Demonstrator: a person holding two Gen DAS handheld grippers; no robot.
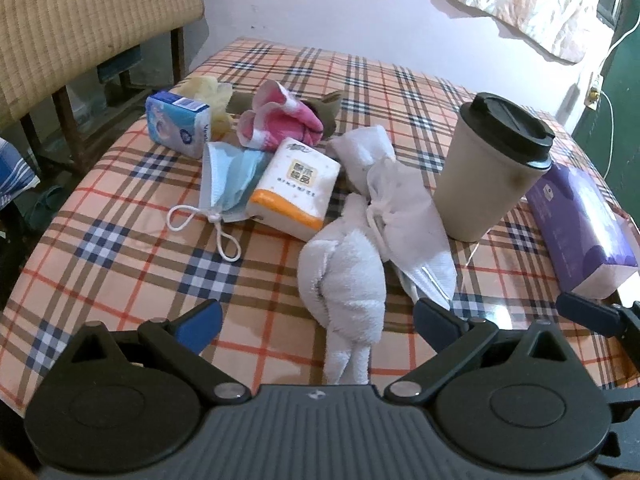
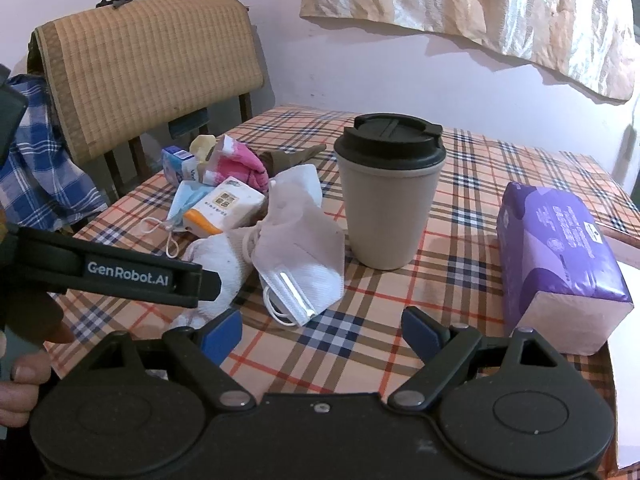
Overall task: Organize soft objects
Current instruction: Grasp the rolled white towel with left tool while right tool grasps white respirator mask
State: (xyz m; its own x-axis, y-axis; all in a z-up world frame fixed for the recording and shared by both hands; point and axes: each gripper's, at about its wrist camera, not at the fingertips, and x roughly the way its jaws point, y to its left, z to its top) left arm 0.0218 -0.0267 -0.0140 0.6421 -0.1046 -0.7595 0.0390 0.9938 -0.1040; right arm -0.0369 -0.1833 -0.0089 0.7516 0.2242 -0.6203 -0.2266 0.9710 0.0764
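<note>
A heap of soft things lies on the checked tablecloth [image 1: 120, 216]: a white towel [image 1: 344, 276], a white mask [image 1: 412, 216], a blue mask [image 1: 232, 176], an orange-and-white tissue pack [image 1: 296, 188], a blue tissue pack [image 1: 178, 124], a pink cloth [image 1: 280, 120] and a yellow item [image 1: 208, 88]. My left gripper [image 1: 318, 322] stands open, its fingers either side of the towel's near end without touching it. My right gripper [image 2: 322, 334] is open over bare cloth, near the white mask [image 2: 300, 256]. The left gripper's finger [image 2: 132, 276] crosses the right wrist view.
A beige cup with a black lid [image 1: 492, 168] stands upright right of the heap. A purple tissue pack [image 1: 580, 232] lies at the table's right edge. A chair with a woven mat [image 2: 148, 72] stands behind the table's left side. A hand [image 2: 20, 380] shows at lower left.
</note>
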